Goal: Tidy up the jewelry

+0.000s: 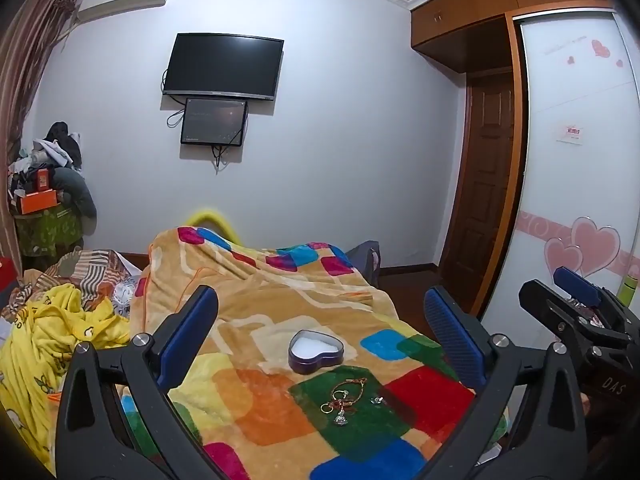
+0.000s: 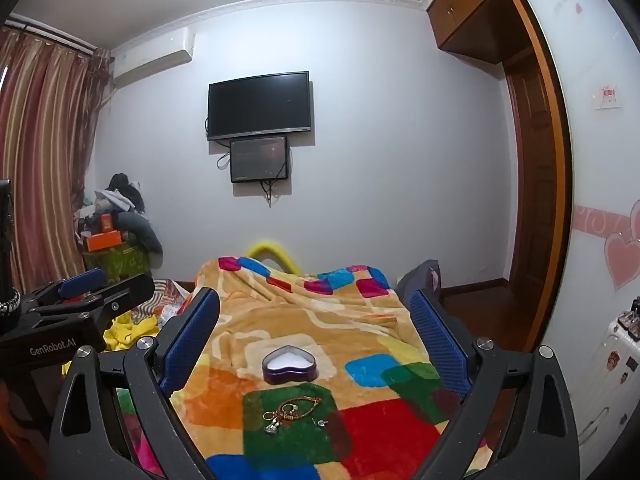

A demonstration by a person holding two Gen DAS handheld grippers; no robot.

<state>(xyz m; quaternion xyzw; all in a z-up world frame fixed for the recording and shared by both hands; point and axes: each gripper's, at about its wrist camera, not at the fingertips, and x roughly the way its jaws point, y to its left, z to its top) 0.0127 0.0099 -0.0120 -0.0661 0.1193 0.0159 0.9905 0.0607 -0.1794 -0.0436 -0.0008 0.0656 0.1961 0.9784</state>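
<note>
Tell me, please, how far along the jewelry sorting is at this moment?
Nothing looks done: the heart-shaped box sits open, showing only white lining. Nothing is in hand; left gripper and right gripper hover open. Left: the bracelet tangle and small earring on the blanket.

We hold the left gripper (image 1: 320,332) with fingers (image 1: 188,340) wide apart above the bed blanket (image 1: 248,312). Between them lies the open heart-shaped box (image 1: 316,351); the jewelry pile (image 1: 346,398) lies just before it on a green square.
</note>
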